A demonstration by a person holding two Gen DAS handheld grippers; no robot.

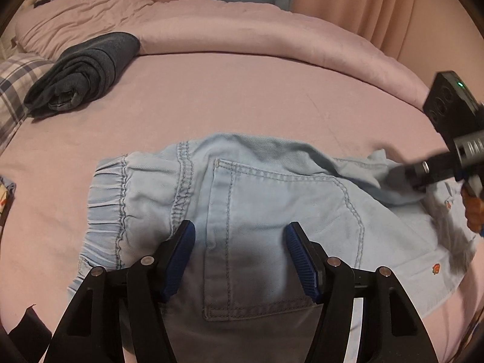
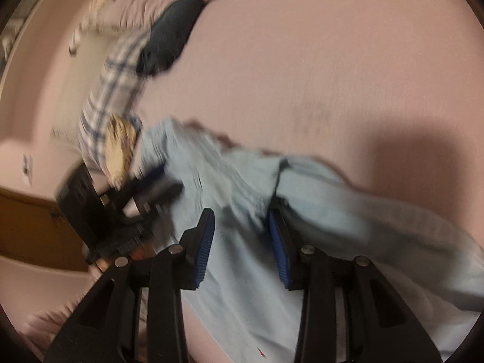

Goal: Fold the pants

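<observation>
Pink-sheeted bed (image 1: 242, 96), rolled pink duvet (image 1: 230, 27) along the far edge, curtains behind. Plaid pillow (image 1: 15, 90) and folded dark grey garment (image 1: 84, 69) at far left, well apart from the work.

Light-blue denim pants (image 1: 242, 199) spread near the front edge of the bed, back pocket (image 1: 257, 242) uppermost. Long axis crosswise to the left wrist view: elastic waistband (image 1: 106, 208) to the left, legs trailing off to the right, rumpled there.

Left gripper (image 1: 240, 260) poised over the back pocket, jaws parted about midway, blue pads clear of the cloth on either side, nothing gripped. Waistband nearer this hand, just left of its fingers.

Right gripper (image 2: 242, 248) over the leg end, jaws partly apart, a ridge of denim rising between the pads; picture blurred, no firm pinch evident. Same gripper visible at the right edge of the left wrist view, against bunched leg fabric.

Judgement: fold likely along the crosswise axis, leg end carried toward the waistband; right hand nearer the end to be lifted.
</observation>
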